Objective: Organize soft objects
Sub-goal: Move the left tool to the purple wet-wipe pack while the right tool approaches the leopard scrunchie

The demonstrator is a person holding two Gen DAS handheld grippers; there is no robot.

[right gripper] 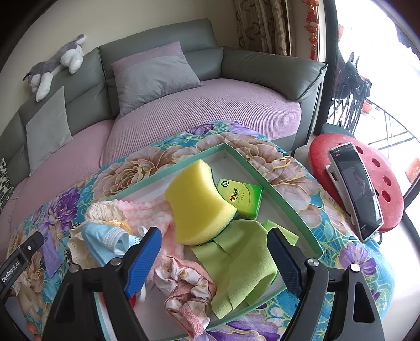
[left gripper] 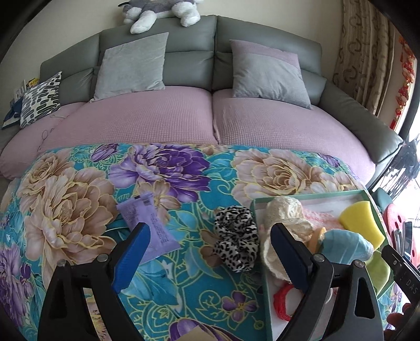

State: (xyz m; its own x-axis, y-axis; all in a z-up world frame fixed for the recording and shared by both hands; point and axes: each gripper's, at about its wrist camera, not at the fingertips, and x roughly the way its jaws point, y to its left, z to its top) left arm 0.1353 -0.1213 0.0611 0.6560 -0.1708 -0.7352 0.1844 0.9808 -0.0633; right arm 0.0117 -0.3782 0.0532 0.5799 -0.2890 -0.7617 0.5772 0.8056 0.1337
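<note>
Soft objects fill a shallow green-rimmed tray (right gripper: 265, 181) lying on a floral blanket (left gripper: 78, 209). Nearest the right wrist camera, a pink floral scrunchie (right gripper: 183, 291) sits at the tray's six o'clock edge, with a light green cloth (right gripper: 244, 265) just beside it toward four o'clock. Between the wide-spread jaws of the right hand-held gripper (right gripper: 215, 259) nothing is held. Farther in, a yellow sponge (right gripper: 197, 207) rests on the cloth, a blue face mask (right gripper: 110, 241) lies at nine o'clock, and a pink knitted piece (right gripper: 147, 212) and a cream crocheted piece (right gripper: 105, 212) lie behind the mask. A small green box (right gripper: 240, 195) sits at the far side, touching the sponge.

From the left wrist view, the left hand-held gripper (left gripper: 210, 257) also stands wide and empty over the blanket. A leopard-print scrunchie (left gripper: 235, 237) lies on the blanket between its fingers, just outside the tray's left rim, and a purple packet (left gripper: 149, 225) lies at ten o'clock from it, partly behind the left finger.

Beyond the blanket, a grey sofa (left gripper: 189, 57) with a lilac seat cover carries two grey cushions (left gripper: 131, 65) and a patterned pillow (left gripper: 40, 99) at its left end. A plush dog (left gripper: 157, 13) lies along the backrest top. At three o'clock, a red stool (right gripper: 388, 188) holds a propped phone (right gripper: 357, 188), near patterned curtains (right gripper: 262, 26).
</note>
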